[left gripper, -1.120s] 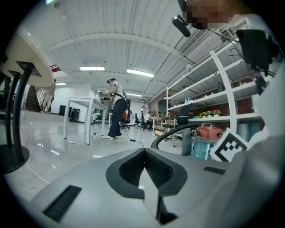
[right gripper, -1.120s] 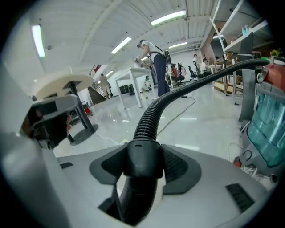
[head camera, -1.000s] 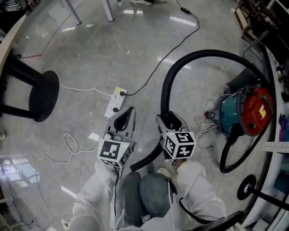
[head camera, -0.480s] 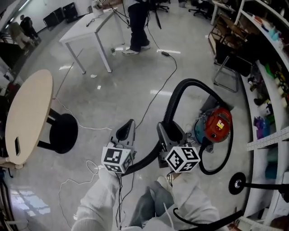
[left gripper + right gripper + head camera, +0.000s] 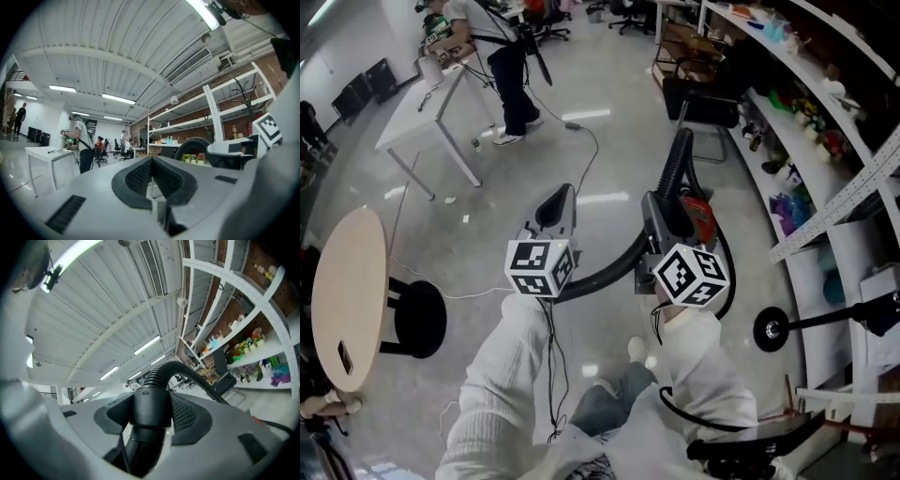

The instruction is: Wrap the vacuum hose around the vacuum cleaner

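My right gripper [image 5: 662, 208] is shut on the black cuff of the ribbed vacuum hose [image 5: 679, 157]; the hose arches up and away from it, and a smooth black tube runs back toward my left arm. In the right gripper view the hose cuff [image 5: 150, 401] fills the space between the pads of the right gripper [image 5: 151, 420]. The red vacuum cleaner [image 5: 703, 223] shows only partly, on the floor behind that gripper. My left gripper [image 5: 559, 199] is raised beside it, shut and holding nothing; in its own view the left gripper [image 5: 151, 164] has its pads together.
Shelving [image 5: 825, 112] lines the right side, with a black chair [image 5: 705, 94] near it. A round-based black stand [image 5: 771, 330] is at the right. A wooden round table [image 5: 347, 291], a black pedestal base [image 5: 420, 319], a white table [image 5: 422, 122] and a standing person [image 5: 511, 56] are at the left.
Both grippers have risen, the right one carrying the hose end up. The view has swung up from the floor to the room, and the vacuum cleaner now sits behind the right gripper.
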Available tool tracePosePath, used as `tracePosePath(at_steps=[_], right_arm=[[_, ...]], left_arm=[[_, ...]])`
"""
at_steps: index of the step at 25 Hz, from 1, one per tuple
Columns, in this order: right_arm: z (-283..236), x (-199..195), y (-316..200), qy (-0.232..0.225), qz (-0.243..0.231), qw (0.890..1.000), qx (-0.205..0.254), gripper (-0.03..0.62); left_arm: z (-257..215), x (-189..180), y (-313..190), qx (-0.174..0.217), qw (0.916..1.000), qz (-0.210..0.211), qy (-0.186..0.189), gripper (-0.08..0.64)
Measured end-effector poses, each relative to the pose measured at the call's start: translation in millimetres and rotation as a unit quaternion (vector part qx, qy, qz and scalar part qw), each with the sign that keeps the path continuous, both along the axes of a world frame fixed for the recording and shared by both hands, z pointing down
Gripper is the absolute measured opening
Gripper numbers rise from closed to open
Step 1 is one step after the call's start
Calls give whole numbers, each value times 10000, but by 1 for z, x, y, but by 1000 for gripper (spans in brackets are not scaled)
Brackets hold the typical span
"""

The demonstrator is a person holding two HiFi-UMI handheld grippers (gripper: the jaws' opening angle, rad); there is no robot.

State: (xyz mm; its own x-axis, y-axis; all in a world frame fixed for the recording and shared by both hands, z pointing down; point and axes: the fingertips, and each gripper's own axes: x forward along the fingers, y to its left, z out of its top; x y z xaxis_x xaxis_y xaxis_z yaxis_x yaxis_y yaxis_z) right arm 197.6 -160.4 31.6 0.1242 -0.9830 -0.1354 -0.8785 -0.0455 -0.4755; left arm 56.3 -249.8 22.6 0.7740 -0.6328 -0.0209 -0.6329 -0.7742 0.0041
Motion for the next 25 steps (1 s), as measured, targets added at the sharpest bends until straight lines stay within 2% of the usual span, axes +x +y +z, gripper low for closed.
tracePosePath(at_steps=[5,8,11,14,18,25], right_arm=[[-50,90,0,420,358,9976,424,232],[-54,154,-17,304,454,9977,396,232],[-43,206,-35,81,471,9984,289,232],[-33,235,-58,10,385,9991,179,232],[-22,248,-93,-18,77,10000,60,232],[12,238,-171,-215,-370,9988,-248,232]], left_arm=[[-30,115,-7,241,9981,568,-26,3],[-43,180,-24,303,9971,701,-17,3],[-48,226,-40,351,9970,682,60,3],[-41,252,-58,359,9975,605,18,3],[-21,271,-80,187,9979,585,-180,3],[7,259,-140,-4,9992,347,-211,3]])
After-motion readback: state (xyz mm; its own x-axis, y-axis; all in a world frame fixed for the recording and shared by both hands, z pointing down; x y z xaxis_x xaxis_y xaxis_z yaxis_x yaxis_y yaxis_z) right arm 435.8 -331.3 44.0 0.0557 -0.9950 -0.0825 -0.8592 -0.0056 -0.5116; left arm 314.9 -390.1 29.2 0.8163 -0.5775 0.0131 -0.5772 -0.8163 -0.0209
